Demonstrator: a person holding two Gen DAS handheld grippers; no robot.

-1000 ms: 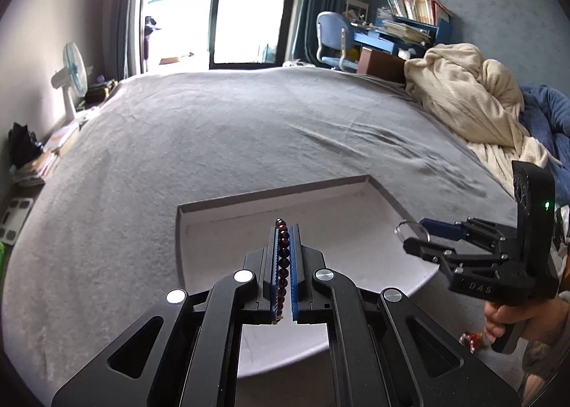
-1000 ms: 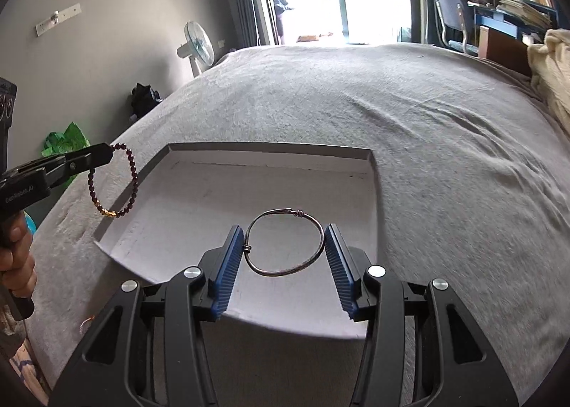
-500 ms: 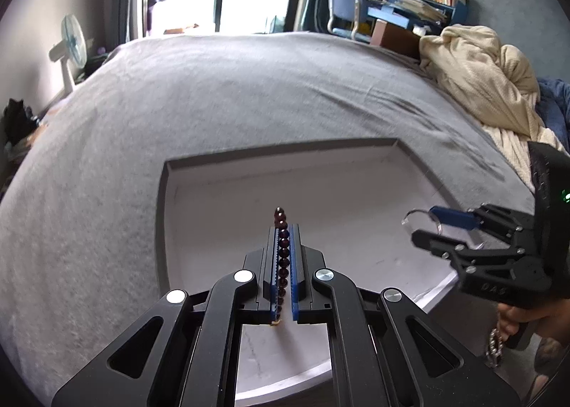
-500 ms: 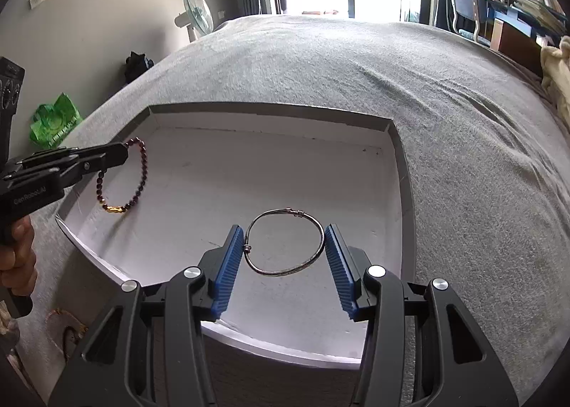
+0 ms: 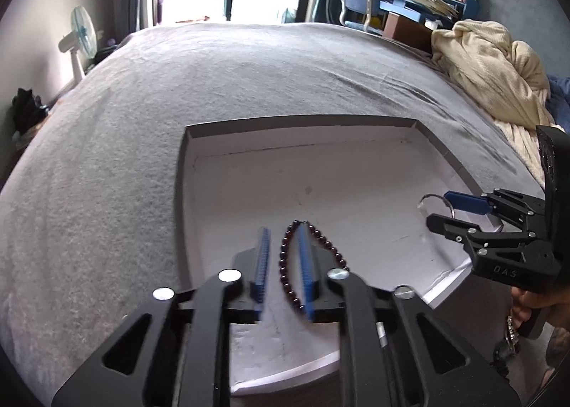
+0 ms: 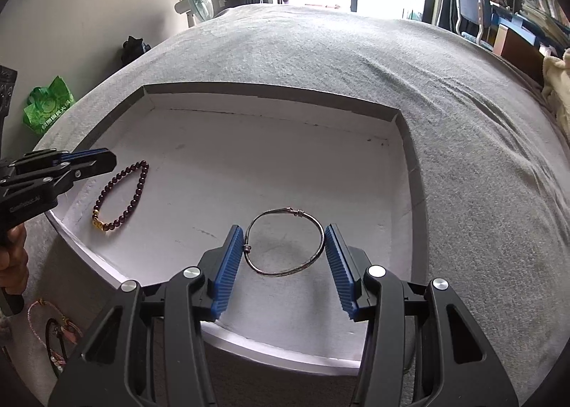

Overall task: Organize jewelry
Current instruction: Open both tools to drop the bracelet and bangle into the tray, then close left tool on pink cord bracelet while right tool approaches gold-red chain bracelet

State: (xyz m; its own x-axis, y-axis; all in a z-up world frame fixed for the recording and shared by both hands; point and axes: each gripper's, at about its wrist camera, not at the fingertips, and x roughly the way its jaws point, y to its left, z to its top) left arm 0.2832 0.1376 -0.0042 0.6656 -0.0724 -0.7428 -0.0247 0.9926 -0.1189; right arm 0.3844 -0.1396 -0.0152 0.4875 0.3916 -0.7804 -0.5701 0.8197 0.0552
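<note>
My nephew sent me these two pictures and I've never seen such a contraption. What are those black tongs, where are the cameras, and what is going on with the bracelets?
A person holds a hand-operated gripper in each hand; a camera on each looks along its jaws. The left gripper has just been opening its jaws, and the beaded bracelet now lies in the shallow white tray on the grey bed cover. In the left gripper's view it drapes around one blue pad. The right gripper clamps a thin metal bangle across its width, over the tray. More bracelets lie on the cover beside the tray.
</note>
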